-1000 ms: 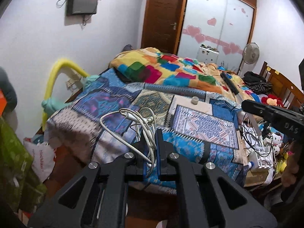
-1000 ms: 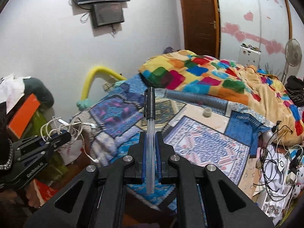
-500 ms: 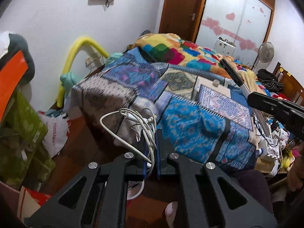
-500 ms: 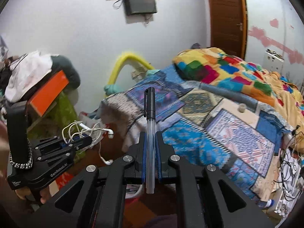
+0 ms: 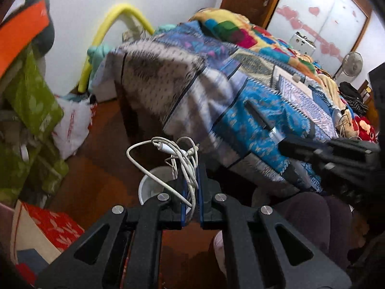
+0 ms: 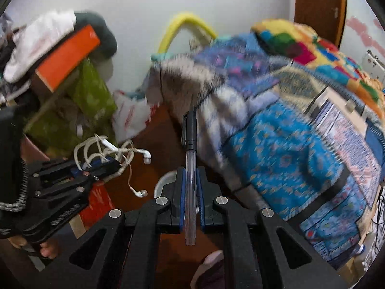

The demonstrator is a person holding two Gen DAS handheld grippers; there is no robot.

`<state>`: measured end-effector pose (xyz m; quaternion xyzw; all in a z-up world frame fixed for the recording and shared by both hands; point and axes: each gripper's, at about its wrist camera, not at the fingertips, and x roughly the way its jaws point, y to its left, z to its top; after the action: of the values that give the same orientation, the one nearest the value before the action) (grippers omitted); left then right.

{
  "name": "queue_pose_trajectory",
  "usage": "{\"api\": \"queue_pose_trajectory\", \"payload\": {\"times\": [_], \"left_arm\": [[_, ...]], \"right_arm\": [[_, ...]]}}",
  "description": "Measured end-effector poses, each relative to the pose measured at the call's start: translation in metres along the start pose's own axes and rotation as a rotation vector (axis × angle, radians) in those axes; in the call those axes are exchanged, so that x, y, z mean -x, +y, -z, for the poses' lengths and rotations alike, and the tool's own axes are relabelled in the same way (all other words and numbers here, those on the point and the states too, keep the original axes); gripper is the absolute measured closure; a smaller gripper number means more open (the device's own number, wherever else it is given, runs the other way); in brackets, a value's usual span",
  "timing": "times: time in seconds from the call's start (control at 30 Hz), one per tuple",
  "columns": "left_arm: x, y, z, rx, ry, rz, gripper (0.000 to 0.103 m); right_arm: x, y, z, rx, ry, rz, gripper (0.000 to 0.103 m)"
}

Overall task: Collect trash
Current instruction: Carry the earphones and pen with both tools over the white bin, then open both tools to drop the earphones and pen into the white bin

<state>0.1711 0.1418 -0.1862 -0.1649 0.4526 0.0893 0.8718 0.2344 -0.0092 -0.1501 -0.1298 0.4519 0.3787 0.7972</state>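
Grippers lower than before; white bin (image 5: 154, 183) newly visible below earphones (image 5: 178, 154), pen (image 6: 190, 168).

Below my tongs a patch of bare brown wooden floor (image 5: 101, 175) lies open around the round white bin (image 5: 154, 185). The patchwork-quilted bed corner (image 5: 228, 125) crowds the bin's right side. On the left, a green patterned bag (image 5: 31, 101) and a red-and-white paper bag (image 5: 48, 231) hem the floor in.
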Motion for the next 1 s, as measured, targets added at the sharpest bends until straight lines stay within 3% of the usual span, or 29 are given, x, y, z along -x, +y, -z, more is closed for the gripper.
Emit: {"api": "queue_pose_trajectory", "payload": {"times": [0.23,0.57,0.7,0.87,0.93,0.97,1.0], "left_arm": [[-0.034,0.033,0.016,0.088,0.086,-0.004,0.097],[-0.064,0.053,0.020,0.146,0.156,-0.021,0.097],[-0.074,0.052,0.015,0.144,0.180,-0.019,0.097],[-0.093,0.047,0.008,0.116,0.214,-0.040,0.097],[-0.101,0.046,0.005,0.113,0.236,-0.055,0.084],[-0.106,0.046,0.004,0.117,0.259,-0.068,0.065],[-0.109,0.046,0.004,0.123,0.272,-0.076,0.057]], "right_arm": [[-0.070,0.018,0.012,0.029,0.184,-0.039,0.095],[-0.136,0.030,-0.002,0.010,0.354,-0.125,0.093],[-0.145,0.021,-0.009,-0.044,0.374,-0.135,0.066],[-0.134,0.009,-0.011,-0.058,0.336,-0.104,0.065],[-0.126,0.003,-0.012,-0.062,0.319,-0.097,0.065],[-0.123,0.000,-0.012,-0.066,0.313,-0.097,0.065],[-0.119,-0.003,-0.013,-0.072,0.307,-0.098,0.065]]}}
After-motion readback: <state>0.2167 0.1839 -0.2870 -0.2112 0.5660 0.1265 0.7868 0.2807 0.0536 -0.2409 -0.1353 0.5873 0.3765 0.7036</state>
